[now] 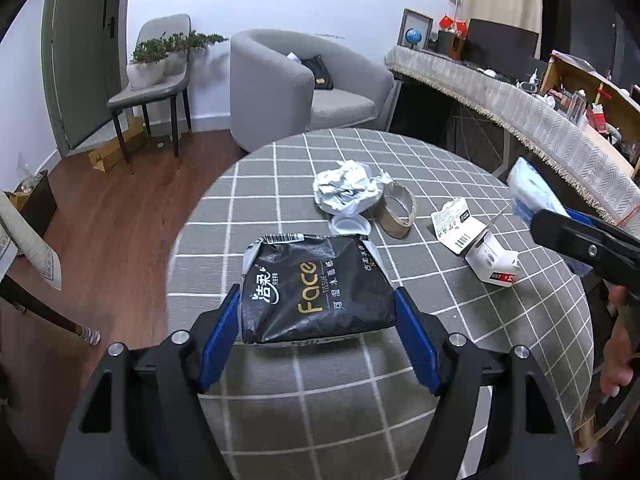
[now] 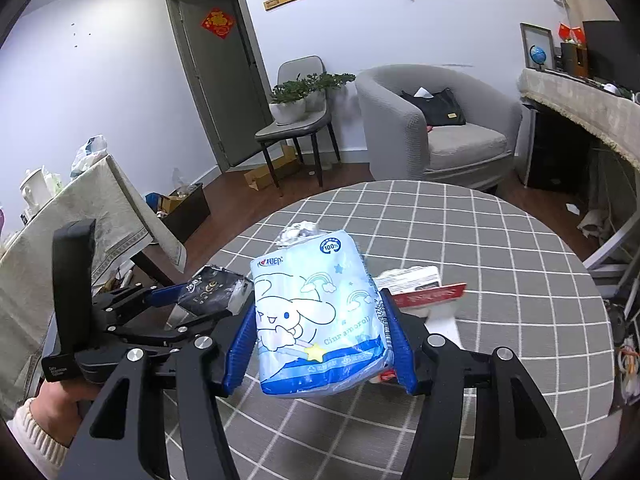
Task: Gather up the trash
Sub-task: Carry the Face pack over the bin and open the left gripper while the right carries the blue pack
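**Two tissue packs, one in each gripper**

Two grippers work over a round table [image 1: 304, 408] covered in a grey cloth with white grid lines. The left gripper [image 1: 318, 316] has its blue pads against both sides of a black tissue pack [image 1: 316, 288] with gold lettering, clamped on it; the pack's lower end seems just clear of the cloth, though the view is too steep to be sure. The right gripper [image 2: 318, 332] grips a light blue tissue pack [image 2: 316, 312] printed with a cartoon dog, its pads pressed into the pack's sides, and holds it above the cloth near the table's near edge.

More trash lies toward the middle of the table: a crumpled foil wad [image 1: 348, 188], a cardboard tape ring [image 1: 398, 210] touching it on the right, and a white plastic lid [image 1: 349, 225] just in front of the foil. Nearer the right edge sits a small white box [image 1: 490, 260] with a torn card label [image 1: 456, 226] resting against it.

Beyond the far edge stand a grey armchair [image 1: 296, 84] and a grey chair [image 1: 160, 80] bearing potted plants
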{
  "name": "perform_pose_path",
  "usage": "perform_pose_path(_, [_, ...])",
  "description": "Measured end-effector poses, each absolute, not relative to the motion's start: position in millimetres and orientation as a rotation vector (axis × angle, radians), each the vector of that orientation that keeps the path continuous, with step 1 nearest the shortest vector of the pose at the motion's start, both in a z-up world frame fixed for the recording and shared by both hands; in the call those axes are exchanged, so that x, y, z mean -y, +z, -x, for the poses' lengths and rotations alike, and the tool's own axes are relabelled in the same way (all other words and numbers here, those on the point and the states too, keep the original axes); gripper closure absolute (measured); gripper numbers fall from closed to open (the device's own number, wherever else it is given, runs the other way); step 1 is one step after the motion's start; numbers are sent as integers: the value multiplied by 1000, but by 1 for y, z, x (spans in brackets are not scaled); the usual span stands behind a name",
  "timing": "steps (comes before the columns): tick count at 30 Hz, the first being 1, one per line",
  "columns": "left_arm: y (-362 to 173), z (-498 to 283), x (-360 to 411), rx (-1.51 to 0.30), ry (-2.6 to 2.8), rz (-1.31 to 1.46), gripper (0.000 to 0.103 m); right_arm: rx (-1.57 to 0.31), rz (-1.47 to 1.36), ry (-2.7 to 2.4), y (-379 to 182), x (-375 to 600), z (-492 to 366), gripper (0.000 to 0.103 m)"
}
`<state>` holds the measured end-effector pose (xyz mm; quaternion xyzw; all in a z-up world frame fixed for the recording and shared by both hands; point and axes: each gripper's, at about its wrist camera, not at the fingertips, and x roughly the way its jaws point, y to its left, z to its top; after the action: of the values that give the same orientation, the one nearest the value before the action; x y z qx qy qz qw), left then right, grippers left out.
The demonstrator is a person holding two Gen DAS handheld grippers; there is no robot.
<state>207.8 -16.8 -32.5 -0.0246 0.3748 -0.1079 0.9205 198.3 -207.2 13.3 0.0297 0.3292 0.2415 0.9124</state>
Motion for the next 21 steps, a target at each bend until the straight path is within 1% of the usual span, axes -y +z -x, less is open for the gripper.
perform_pose_path(14, [-20, -171, -49, -690, -149, 80, 27, -656, -55, 581, 16, 147, -189, 44])
perform_pose_path(21, [-34, -156, -87, -731, -84, 74, 27, -653, -51, 629, 12, 113, -180, 44])
